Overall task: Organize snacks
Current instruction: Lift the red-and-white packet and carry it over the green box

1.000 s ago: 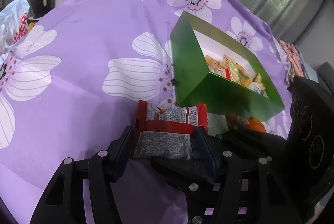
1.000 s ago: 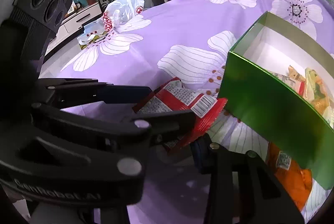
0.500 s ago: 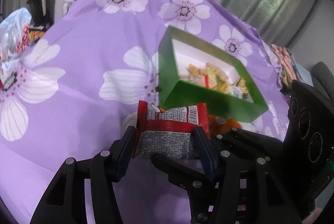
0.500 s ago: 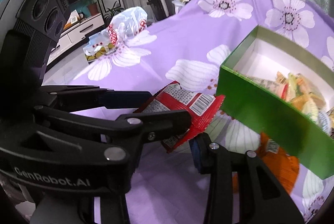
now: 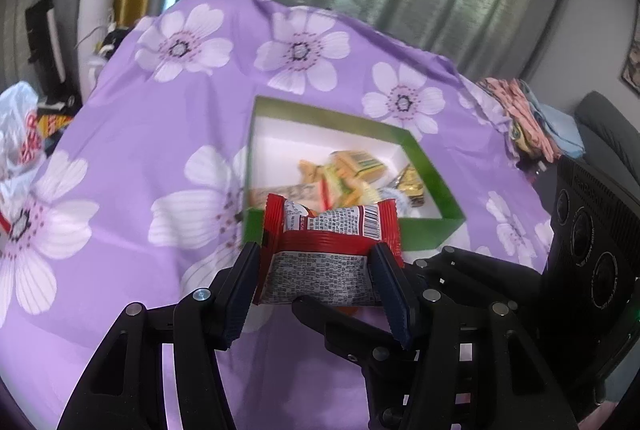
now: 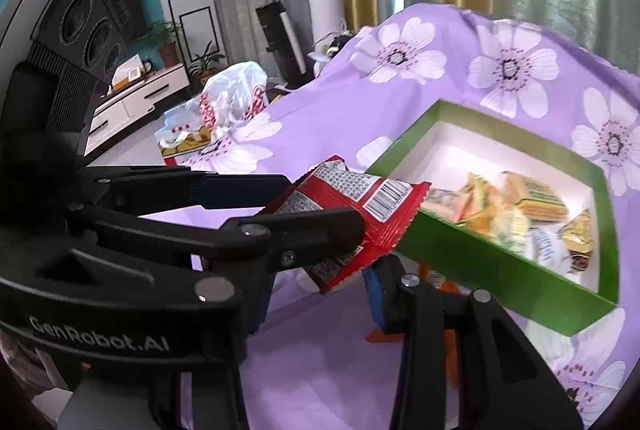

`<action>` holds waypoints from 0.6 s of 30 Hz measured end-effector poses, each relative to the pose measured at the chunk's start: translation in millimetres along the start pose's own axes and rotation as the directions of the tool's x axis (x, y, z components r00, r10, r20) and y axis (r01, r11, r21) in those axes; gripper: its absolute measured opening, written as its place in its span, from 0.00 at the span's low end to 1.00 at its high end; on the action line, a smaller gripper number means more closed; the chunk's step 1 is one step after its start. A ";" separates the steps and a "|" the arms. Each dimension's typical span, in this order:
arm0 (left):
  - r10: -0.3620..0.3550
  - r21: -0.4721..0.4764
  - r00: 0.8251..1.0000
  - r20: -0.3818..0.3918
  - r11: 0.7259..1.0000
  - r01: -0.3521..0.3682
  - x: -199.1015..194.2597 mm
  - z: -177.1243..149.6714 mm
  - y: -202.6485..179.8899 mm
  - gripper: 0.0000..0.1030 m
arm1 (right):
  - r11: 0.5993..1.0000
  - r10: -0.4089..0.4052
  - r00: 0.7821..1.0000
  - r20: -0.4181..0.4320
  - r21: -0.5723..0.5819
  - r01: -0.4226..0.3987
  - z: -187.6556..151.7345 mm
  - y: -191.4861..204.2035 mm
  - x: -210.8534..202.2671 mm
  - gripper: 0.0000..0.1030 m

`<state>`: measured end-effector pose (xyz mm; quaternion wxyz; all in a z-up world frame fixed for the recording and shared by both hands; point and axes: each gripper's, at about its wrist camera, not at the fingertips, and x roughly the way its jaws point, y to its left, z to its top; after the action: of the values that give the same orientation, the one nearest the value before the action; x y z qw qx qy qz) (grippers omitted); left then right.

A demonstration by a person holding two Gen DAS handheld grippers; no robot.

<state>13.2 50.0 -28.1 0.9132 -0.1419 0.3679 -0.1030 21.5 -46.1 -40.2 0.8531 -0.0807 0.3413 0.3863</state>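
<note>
My left gripper [image 5: 320,282] is shut on a red snack packet [image 5: 328,250] and holds it in the air just short of the near wall of a green box [image 5: 436,161]. The box has a white inside and holds several wrapped snacks [image 5: 352,173]. In the right wrist view the left gripper [image 6: 312,218] holds the red packet [image 6: 360,205] over the box's near left corner [image 6: 472,254]. My right gripper [image 6: 320,294] sits just beneath the packet, jaws apart and empty. An orange packet [image 6: 440,286] lies on the cloth under it.
A purple cloth with white flowers [image 5: 160,157] covers the surface. A white plastic bag with snacks [image 6: 232,101] lies at its far left edge. Folded clothes [image 5: 528,117] lie at the far right. Curtains and a TV cabinet stand behind.
Both grippers have risen, and the left has carried the red packet up to the green box's near wall. The inside of the box now shows from above.
</note>
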 end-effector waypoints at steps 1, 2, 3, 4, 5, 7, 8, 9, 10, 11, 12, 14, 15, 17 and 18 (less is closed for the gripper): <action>-0.003 0.009 1.000 0.002 1.000 0.003 1.6 3.3 -4.3 0.56 | 1.000 -0.006 1.000 0.007 0.005 0.006 0.6 -3.3 -2.9 0.40; -0.006 0.018 1.000 0.004 1.000 0.006 2.9 6.1 -8.5 0.56 | 1.000 -0.011 1.000 0.014 0.009 0.011 1.5 -7.1 -6.0 0.40; -0.009 0.024 1.000 0.006 1.000 0.009 3.1 7.8 -12.3 0.56 | 1.000 -0.016 1.000 0.019 0.013 0.016 2.2 -9.9 -8.1 0.39; -0.012 0.031 1.000 0.007 0.999 0.012 4.7 10.8 -15.8 0.56 | 1.000 -0.024 0.999 0.027 0.017 0.024 3.7 -14.5 -11.3 0.40; -0.017 0.040 1.000 0.008 0.999 0.016 7.4 14.9 -20.2 0.56 | 0.999 -0.029 0.999 0.032 0.020 0.029 4.5 -16.6 -13.5 0.40; -0.025 0.050 1.000 0.010 0.998 0.025 11.7 20.6 -26.6 0.56 | 0.999 -0.041 0.998 0.044 0.031 0.040 7.4 -25.7 -17.1 0.40; -0.029 0.054 1.000 0.009 0.998 0.028 14.3 23.3 -28.9 0.56 | 0.998 -0.047 0.998 0.048 0.034 0.046 8.8 -29.1 -18.5 0.40; -0.032 0.060 0.999 0.007 0.998 0.032 17.5 26.3 -32.2 0.56 | 0.998 -0.052 0.997 0.052 0.037 0.051 9.7 -33.0 -20.0 0.40; -0.037 0.066 0.999 0.006 0.997 0.036 21.9 29.9 -35.7 0.56 | 0.997 -0.059 0.997 0.056 0.045 0.056 11.1 -39.0 -21.1 0.40; -0.040 0.070 0.999 0.004 0.997 0.039 25.4 32.1 -38.7 0.56 | 0.997 -0.063 0.996 0.058 0.050 0.061 11.8 -43.1 -21.7 0.40; -0.046 0.076 0.999 0.000 0.996 0.045 31.4 36.1 -42.1 0.56 | 0.996 -0.069 0.996 0.059 0.054 0.066 12.9 -47.8 -22.5 0.40; -0.052 0.082 0.999 -0.010 0.995 0.053 41.6 41.6 -46.9 0.56 | 0.995 -0.081 0.995 0.060 0.065 0.077 14.2 -58.1 -22.4 0.40; -0.056 0.082 0.998 -0.016 0.995 0.058 45.9 43.5 -47.9 0.56 | 0.994 -0.084 0.995 0.058 0.072 0.080 14.7 -64.0 -21.5 0.40; -0.067 0.076 0.997 -0.031 0.995 0.069 55.8 48.0 -49.1 0.56 | 0.992 -0.092 0.994 0.051 0.086 0.088 15.4 -74.1 -19.0 0.40; -0.074 0.073 0.996 -0.043 0.994 0.077 63.6 50.7 -49.8 0.56 | 0.992 -0.096 0.994 0.047 0.092 0.092 15.5 -79.4 -17.0 0.40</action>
<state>89.6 -6.0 -17.4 0.9057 -0.1195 0.3766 -0.1537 78.3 -104.9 -27.6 0.8816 -0.0482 0.3323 0.3319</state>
